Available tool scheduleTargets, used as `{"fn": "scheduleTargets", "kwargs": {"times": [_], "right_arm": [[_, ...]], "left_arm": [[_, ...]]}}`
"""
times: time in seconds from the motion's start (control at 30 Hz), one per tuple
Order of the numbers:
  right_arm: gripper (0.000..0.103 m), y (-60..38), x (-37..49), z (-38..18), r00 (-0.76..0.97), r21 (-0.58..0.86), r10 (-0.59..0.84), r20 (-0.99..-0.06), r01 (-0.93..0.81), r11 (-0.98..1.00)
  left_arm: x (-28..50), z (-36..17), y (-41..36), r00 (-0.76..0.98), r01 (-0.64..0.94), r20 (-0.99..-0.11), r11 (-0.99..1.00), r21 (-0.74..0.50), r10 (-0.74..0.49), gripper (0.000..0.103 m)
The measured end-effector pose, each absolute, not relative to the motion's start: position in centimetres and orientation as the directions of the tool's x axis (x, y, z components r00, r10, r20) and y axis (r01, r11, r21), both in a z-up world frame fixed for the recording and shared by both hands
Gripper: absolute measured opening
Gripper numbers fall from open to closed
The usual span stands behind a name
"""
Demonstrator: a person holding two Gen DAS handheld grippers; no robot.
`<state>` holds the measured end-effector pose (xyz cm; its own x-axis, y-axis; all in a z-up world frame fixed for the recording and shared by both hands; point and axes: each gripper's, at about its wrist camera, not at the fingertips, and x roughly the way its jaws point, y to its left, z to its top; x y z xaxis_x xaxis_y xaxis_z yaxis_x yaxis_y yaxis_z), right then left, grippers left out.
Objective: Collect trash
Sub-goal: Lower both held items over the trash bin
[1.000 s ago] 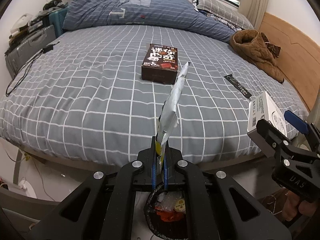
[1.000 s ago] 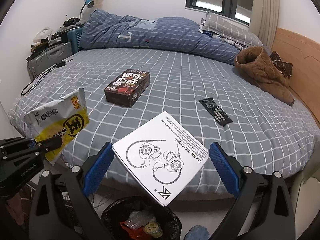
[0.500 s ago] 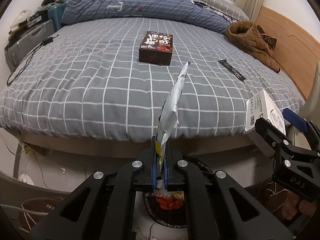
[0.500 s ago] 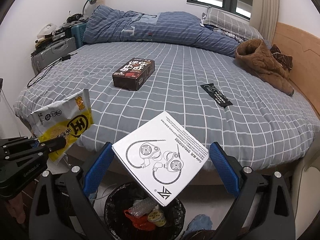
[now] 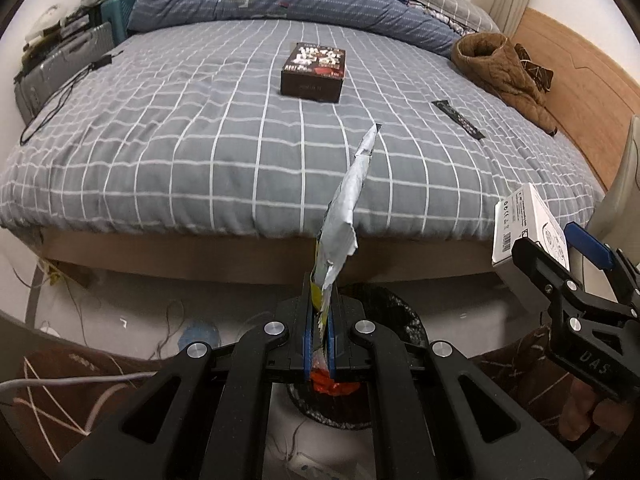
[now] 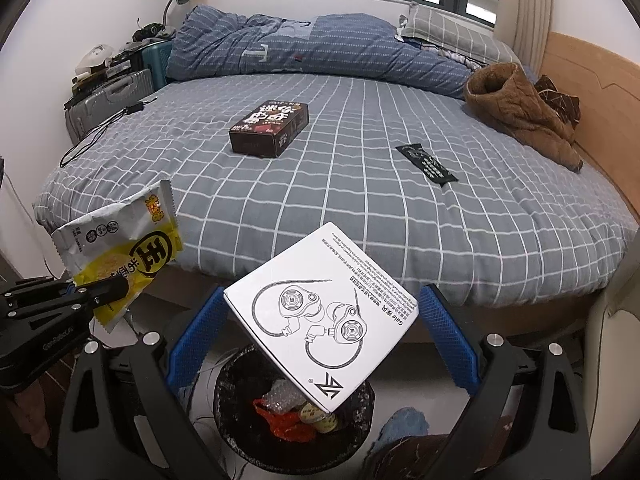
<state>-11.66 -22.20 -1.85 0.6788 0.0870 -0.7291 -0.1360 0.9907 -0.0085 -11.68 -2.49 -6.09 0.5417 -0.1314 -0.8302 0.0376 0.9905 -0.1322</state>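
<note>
Black bin (image 6: pixel 240 436) holds red wrapper, bubble wrap; left gripper (image 5: pixel 319 344) pinches snack bag (image 5: pixel 344 216), right gripper (image 6: pixel 320 344) clamps white box (image 6: pixel 320 316).

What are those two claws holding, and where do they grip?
Left gripper pinches the snack wrapper by its bottom edge; right gripper holds the white box by opposite corners.

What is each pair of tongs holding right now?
Left tongs: shut on the yellow snack wrapper.
Right tongs: shut on the white earphone box.
</note>
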Motion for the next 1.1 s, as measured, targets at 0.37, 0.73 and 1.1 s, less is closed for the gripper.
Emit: {"fn": "scheduleTargets", "kwargs": {"times": [0.37,0.73,1.1], "right_arm": [[0.092,-22.4,-13.2,-6.1,0.588,0.020,0.099,-0.803,-0.140,0.990],[0.092,-22.3,-11.1,-11.2,0.494,0.041,0.104,-0.863,-0.137,0.990],[0.092,-20.1,-8.7,-15.1,0.416,0.038,0.109,-0.903,-0.176,0.984]], "left_arm": [[-12.8,-10.0,-2.9,0.478,0.040,-0.867,0.989,-0.140,-0.142,0.004],[-10.8,-15.1,-3.0,0.388,0.022,-0.910,0.988,-0.152,-0.148,0.004],[-9.0,-18.0,-1.3,0.349,-0.026,-0.930,0.991,-0.134,-0.117,0.004]]}}
